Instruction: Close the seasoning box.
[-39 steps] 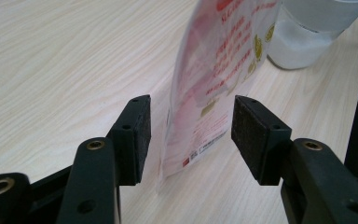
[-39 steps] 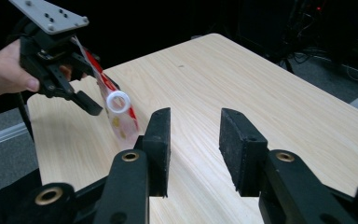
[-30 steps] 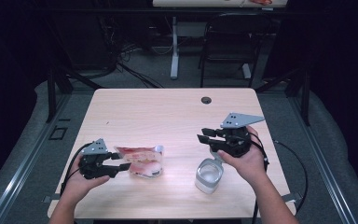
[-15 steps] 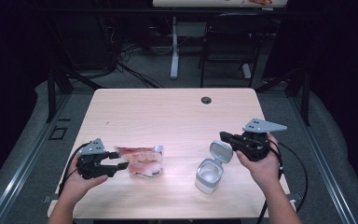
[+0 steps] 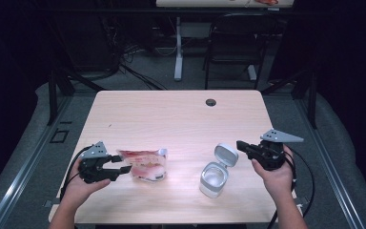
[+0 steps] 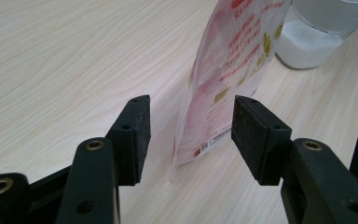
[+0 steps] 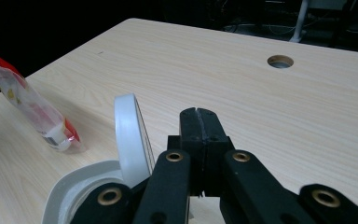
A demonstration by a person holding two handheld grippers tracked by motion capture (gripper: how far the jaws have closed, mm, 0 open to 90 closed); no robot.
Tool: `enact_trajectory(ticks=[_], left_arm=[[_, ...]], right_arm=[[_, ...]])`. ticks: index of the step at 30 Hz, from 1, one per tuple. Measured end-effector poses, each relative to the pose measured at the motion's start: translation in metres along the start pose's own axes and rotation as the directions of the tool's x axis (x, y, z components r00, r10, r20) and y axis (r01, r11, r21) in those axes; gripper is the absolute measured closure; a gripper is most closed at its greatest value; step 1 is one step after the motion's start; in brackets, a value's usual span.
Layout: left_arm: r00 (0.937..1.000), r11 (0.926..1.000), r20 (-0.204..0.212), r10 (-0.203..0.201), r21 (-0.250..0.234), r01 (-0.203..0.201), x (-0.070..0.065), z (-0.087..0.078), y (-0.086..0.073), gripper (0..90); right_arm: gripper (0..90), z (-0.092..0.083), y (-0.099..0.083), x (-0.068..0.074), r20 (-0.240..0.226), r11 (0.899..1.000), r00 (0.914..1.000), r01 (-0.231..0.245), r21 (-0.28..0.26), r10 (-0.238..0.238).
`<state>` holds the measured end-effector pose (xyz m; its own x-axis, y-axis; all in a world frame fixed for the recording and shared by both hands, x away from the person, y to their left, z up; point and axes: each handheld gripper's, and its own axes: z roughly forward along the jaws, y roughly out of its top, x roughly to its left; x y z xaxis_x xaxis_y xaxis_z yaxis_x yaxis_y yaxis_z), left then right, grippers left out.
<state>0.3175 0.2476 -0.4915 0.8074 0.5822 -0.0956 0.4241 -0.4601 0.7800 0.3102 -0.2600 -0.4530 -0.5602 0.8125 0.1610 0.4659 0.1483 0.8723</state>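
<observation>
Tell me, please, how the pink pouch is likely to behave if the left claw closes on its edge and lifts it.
The pink pouch looks like thin glossy film, so it will probably flex and sag rather than stay stiff. Its shiny surface may slip between the pads, which are not yet touching it. It seems light enough to lift easily, though its bulging contents could shift.

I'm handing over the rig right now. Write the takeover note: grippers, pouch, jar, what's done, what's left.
Left gripper: open, jaws either side of the pouch bottom edge, not pressing.
Right gripper: shut, empty, beside the raised lid.
Jar: at front centre-right of the table, lid flipped open.
Done: jar opened.
Left, probably: grip the pouch and bring it to the jar.
</observation>
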Motion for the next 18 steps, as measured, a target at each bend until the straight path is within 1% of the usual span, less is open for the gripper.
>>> enact_trajectory(ticks=[5,10,15,18], left_arm=[[1.0,1.0,0.0,0.005,0.007,-0.005,0.0,0.0,0.0,47.5],[1.0,1.0,-0.002,0.003,0.009,-0.003,0.0,0.001,0.0,47.5],[1.0,1.0,0.001,0.002,0.007,-0.002,-0.001,0.001,0.0,47.5],[1.0,1.0,0.0,0.002,0.007,-0.002,-0.001,0.001,0.0,47.5]], right_arm=[[90.0,0.0,-0.004,0.001,-0.009,1.0,0.9999,-0.007,-0.005,0.007],[90.0,-0.001,-0.006,0.002,-0.017,1.0,0.9998,-0.012,-0.01,0.011],[90.0,-0.001,-0.008,0.008,-0.032,1.0,0.9995,-0.009,-0.013,0.009],[90.0,-0.001,-0.008,0.012,-0.043,1.0,0.9991,0.0,-0.016,0.0]])
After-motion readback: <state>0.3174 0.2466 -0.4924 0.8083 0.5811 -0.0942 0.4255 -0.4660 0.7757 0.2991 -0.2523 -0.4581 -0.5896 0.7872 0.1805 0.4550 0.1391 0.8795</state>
